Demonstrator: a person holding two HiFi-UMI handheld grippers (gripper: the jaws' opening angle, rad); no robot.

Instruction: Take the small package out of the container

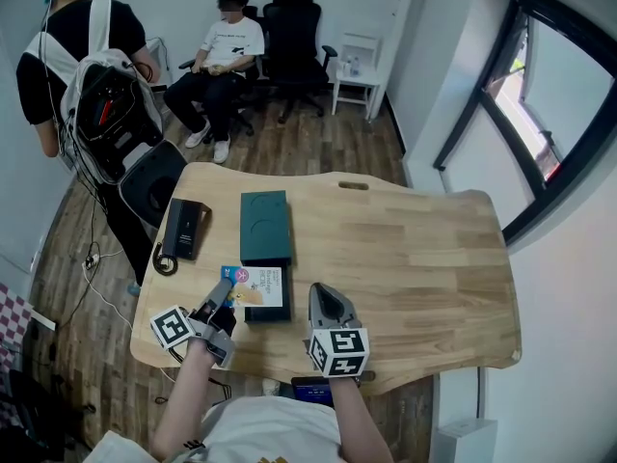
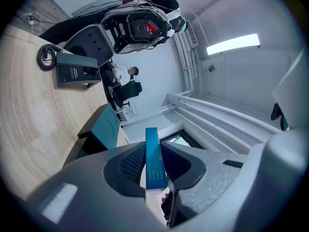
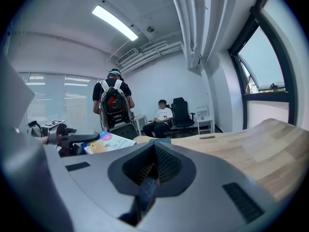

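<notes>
Now the left gripper [image 1: 222,295] has its jaws partly closed and pressed on the small package [image 1: 258,285], taking it by one thin edge. In the left gripper view the blue edge stands straight between the two pads. The package hangs tilted over the dark tray [image 1: 272,312] of the container [image 1: 265,222], near the front edge of the wooden surface [image 1: 415,258]. Whether it is fully free of the tray, the views do not show clearly. The right gripper [image 1: 321,292] is just beside, to the right of the tray, its jaws together with nothing between them.

The package looks flat, thin and light, like a card sleeve or a sachet with glossy print. Such a thing will probably bend a little, and it may slip or turn when it is held only at one border. A hold deeper on the flat faces, with the pads across the edge and not on a corner, seems safer. It does not look fragile, so a firm pinch should do no harm, but a fast swing could make it flap out of the jaws.
</notes>
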